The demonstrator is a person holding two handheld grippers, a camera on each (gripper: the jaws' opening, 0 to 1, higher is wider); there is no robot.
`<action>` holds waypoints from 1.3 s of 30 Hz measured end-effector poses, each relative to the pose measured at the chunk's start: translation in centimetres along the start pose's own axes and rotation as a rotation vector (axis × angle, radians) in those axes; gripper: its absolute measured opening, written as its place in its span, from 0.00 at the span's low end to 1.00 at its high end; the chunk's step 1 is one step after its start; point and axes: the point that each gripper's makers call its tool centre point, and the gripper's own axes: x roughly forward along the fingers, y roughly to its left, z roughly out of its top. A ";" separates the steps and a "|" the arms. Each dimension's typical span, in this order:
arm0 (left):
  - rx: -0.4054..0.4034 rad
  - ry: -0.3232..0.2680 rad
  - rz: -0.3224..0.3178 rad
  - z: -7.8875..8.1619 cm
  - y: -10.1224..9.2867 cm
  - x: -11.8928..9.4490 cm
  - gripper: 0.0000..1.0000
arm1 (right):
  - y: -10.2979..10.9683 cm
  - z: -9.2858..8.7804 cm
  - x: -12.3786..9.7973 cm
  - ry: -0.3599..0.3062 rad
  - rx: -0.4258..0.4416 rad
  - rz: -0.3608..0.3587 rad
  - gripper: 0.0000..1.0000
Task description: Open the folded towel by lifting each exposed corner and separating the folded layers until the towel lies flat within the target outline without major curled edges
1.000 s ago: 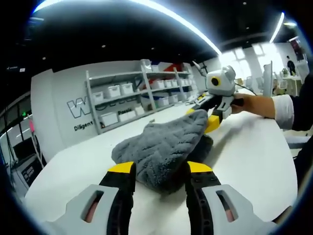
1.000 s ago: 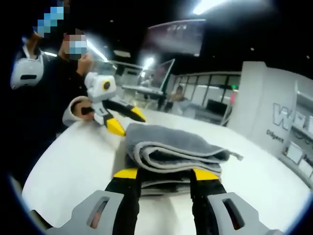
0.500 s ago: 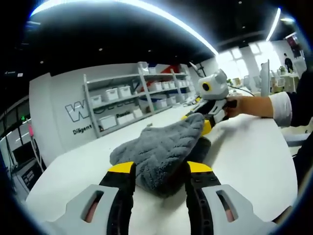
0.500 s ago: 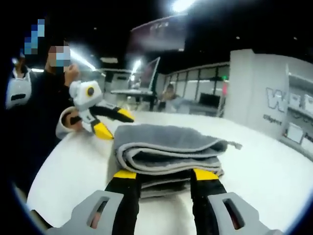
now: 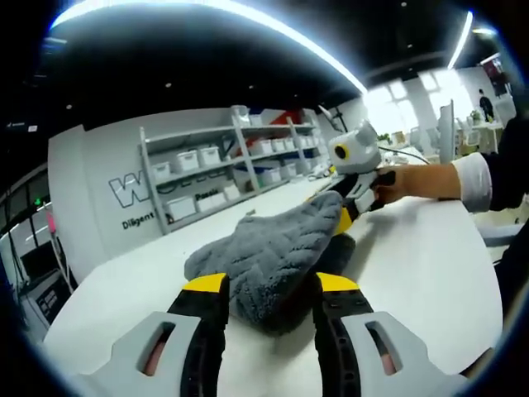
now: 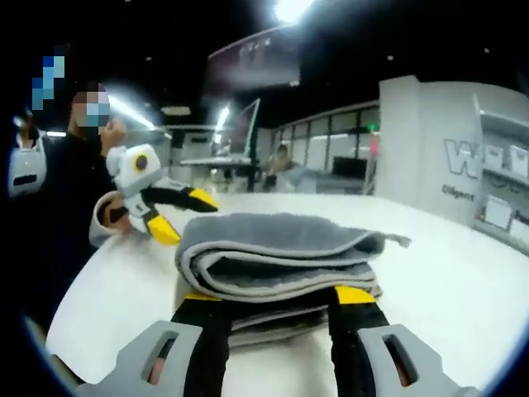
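Big lettering on the far wall (image 5: 99, 178) starts with a "W", the rest cut off by the shelving unit (image 5: 215, 169) stacked with white bins. One grey towel (image 5: 269, 252) sits folded in the middle of the white table (image 5: 430, 273), bare tabletop all round it. Two grippers at work: the left gripper (image 5: 263, 289) has its jaws spread wide, straddling the towel's near end, nothing pinched. In the right gripper view, the right gripper (image 6: 273, 299) stands parted too, the folded layers bulging between its yellow tips.
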 end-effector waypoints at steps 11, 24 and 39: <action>0.001 -0.010 0.001 0.2 0.1 0.0 0.40 | 0.0 1.8 0.3 -0.083 -0.002 -0.027 0.44; -0.001 -0.037 0.008 0.9 0.2 -0.1 0.42 | 0.8 3.5 1.0 -0.132 -0.085 -0.045 0.43; -0.014 -0.082 0.002 1.9 0.2 0.0 0.42 | 0.7 5.5 1.7 -0.230 -0.082 -0.078 0.42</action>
